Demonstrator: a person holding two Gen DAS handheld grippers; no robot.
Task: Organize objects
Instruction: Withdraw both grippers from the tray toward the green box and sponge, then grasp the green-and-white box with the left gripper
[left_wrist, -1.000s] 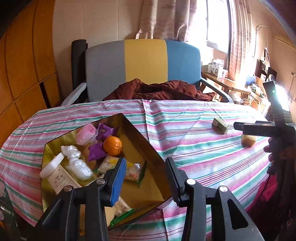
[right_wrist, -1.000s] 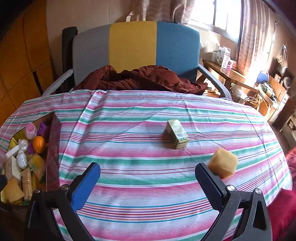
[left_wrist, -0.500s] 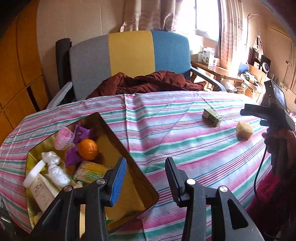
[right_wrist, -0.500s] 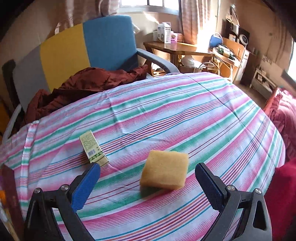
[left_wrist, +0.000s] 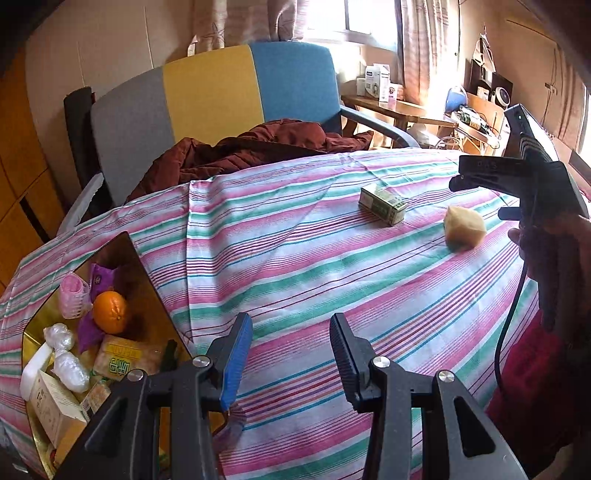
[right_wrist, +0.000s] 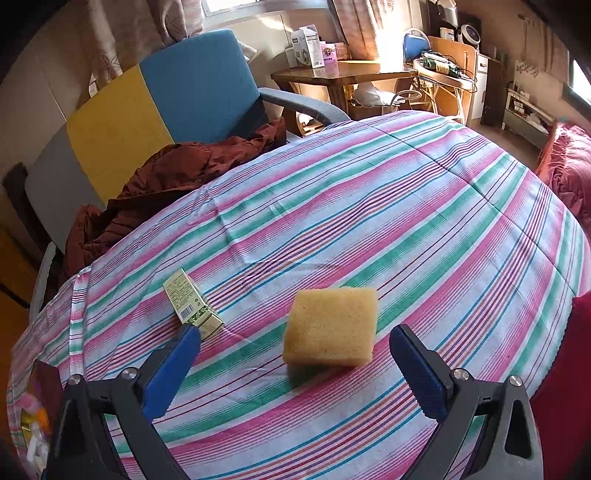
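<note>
On the counter (right_wrist: 406, 206), sponge (right_wrist: 330, 326) and carton (right_wrist: 192, 308) remain unsorted; most items are boxed (left_wrist: 147, 266). Right fingers (right_wrist: 415, 373) wide, left fingers (left_wrist: 234, 362) narrow, both empty.

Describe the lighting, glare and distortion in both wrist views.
Left wrist view: the window blows out white, glare washing the far right side; fisheye bulges the striped tablecloth; dark vignette in the corners. Right wrist view: softer daylight, the sponge sharp with a shadow at its near edge, the cloth domed by the lens.

Both wrist views look steeply down over the striped tablecloth (left_wrist: 295, 258), sharing the sponge (right_wrist: 330, 326) and small carton (left_wrist: 382, 203).
</note>
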